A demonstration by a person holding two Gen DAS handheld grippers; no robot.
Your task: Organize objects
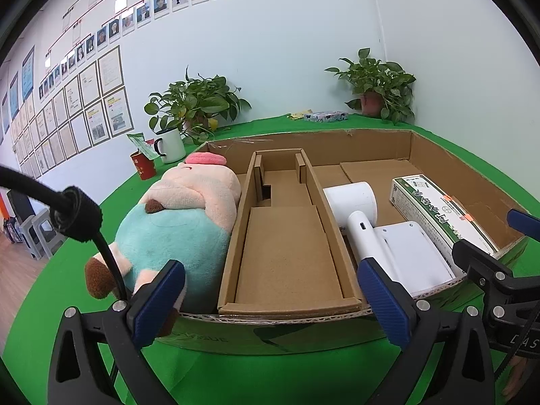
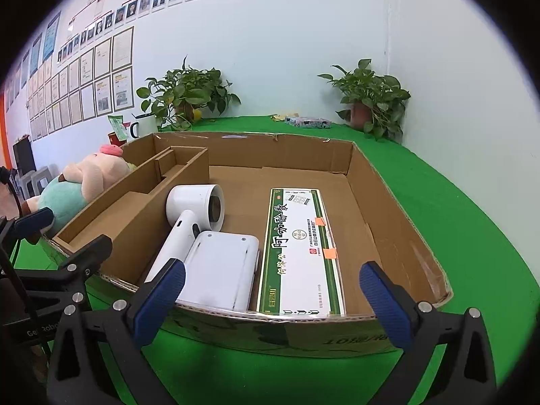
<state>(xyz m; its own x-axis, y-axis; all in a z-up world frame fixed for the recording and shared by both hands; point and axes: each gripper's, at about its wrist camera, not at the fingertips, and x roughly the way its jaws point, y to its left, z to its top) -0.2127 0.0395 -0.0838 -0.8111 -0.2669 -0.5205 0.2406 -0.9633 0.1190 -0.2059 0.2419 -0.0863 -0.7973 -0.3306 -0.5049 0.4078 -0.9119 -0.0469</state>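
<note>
I am holding both grippers spread wide and empty at the cardboard tray's (image 2: 364, 182) near rim: left gripper (image 1: 270, 307), right gripper (image 2: 271, 303). Inside, the plush toy (image 1: 179, 229) is lying at nine o'clock, the white dryer (image 2: 199, 216) centre, the green-edged box (image 2: 300, 249) at three o'clock.

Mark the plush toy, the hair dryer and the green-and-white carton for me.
plush toy (image 1: 175, 233), left wrist view, on its teal body.
hair dryer (image 2: 199, 202), right wrist view, on its white barrel.
green-and-white carton (image 2: 300, 249), right wrist view, on its printed top face.
</note>
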